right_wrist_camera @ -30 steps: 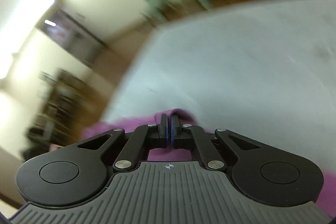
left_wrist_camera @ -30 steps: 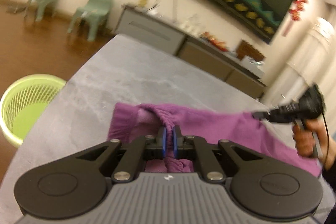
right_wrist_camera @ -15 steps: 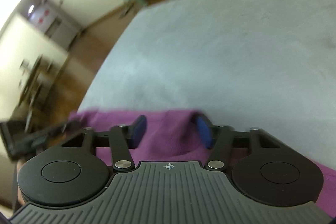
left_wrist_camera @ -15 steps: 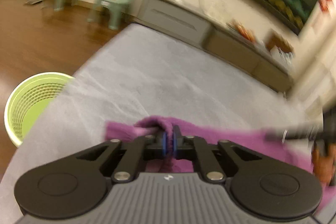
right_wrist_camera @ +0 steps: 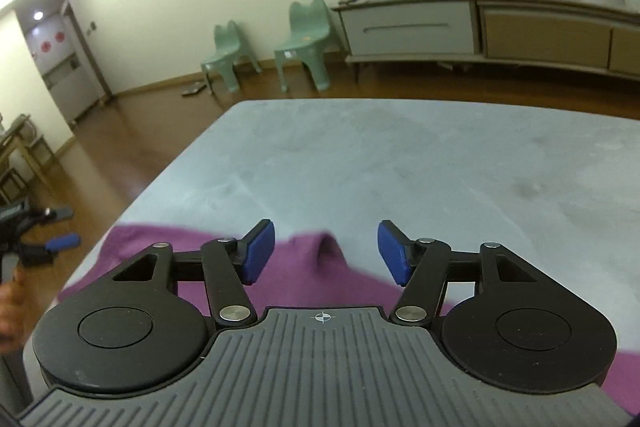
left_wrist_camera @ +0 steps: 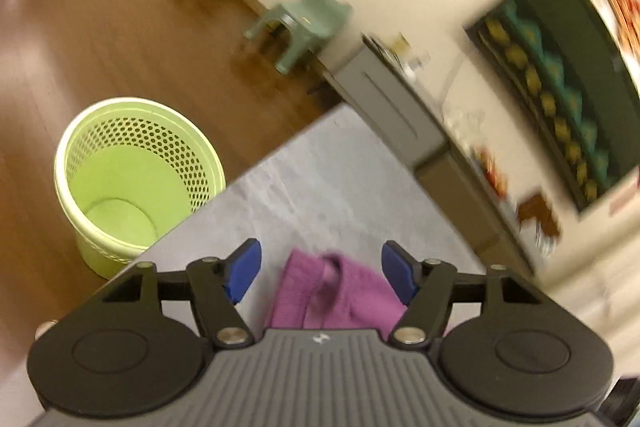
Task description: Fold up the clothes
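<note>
Under both my tongs: purple garment (right_wrist_camera: pixel 320 263) on the grey table (right_wrist_camera: pixel 400 163), mostly hidden by the housings. Left tongs (left_wrist_camera: pixel 321 271) and right tongs (right_wrist_camera: pixel 326 253) both spread apart, gripping nothing. Left view blurred; green basket (left_wrist_camera: pixel 132 179) left of table, two green chairs (right_wrist_camera: pixel 304 39) ahead.

Left gripper (left_wrist_camera: pixel 321 271) no longer pinching the purple cloth (left_wrist_camera: pixel 336 293), blue fingers (left_wrist_camera: pixel 242 269) now wide apart, cloth lying loose between them on the grey table (left_wrist_camera: pixel 332 183). Right gripper (right_wrist_camera: pixel 326 251) (let go half a second back) opened wider still, lifted a little and turned level. Cloth (right_wrist_camera: pixel 320 267) dropped flat, one small bump left standing.
</note>
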